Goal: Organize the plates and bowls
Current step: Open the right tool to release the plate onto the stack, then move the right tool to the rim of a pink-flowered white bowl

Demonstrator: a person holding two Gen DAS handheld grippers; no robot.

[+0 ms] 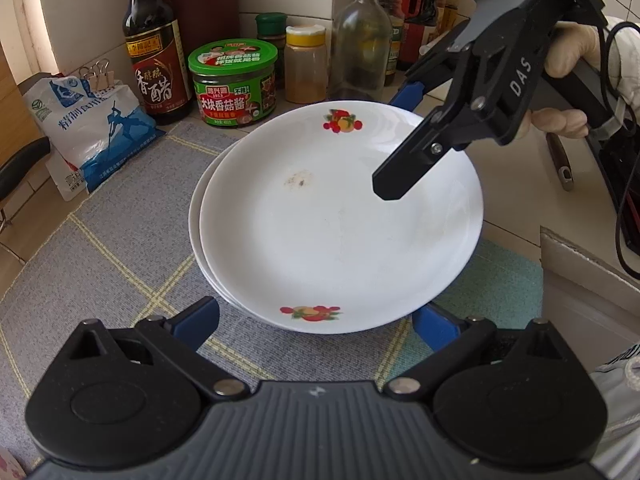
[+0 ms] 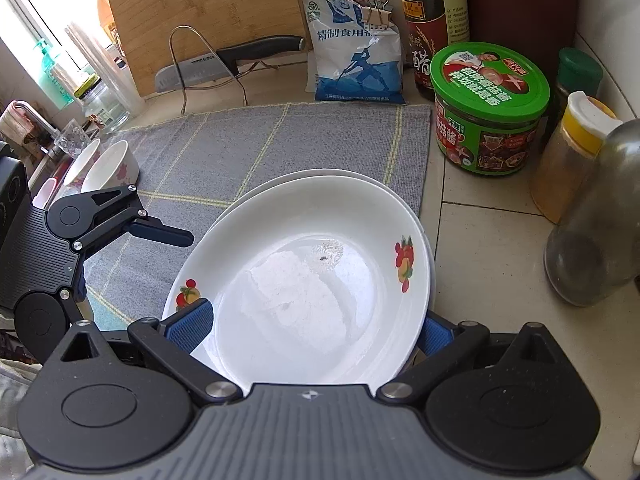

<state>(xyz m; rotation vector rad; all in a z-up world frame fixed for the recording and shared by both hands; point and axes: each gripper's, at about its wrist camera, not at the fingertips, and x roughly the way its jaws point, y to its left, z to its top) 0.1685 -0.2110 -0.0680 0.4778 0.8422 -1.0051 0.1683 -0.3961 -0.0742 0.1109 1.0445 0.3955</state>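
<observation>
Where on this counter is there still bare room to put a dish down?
The grey mat is bare between the stacked plates and the salt bag, and toward the two bowls. By the wall it is crowded: green jar, vinegar bottle, spice bottles.

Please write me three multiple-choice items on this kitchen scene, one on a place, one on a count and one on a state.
1. Where does the plate stack rest?
A. on the grey mat
B. in a sink
C. on the cutting board

2. How many bowls stand at the mat's far edge?
A. none
B. two
C. five

3. How is the right gripper set?
A. shut, away from the plates
B. open, its fingers either side of the top plate's rim
C. shut on a jar

Answers: 1 A, the mat shows beneath the stack; 2 B, two rims sit side by side; 3 B, blue pads flank the rim.
</observation>
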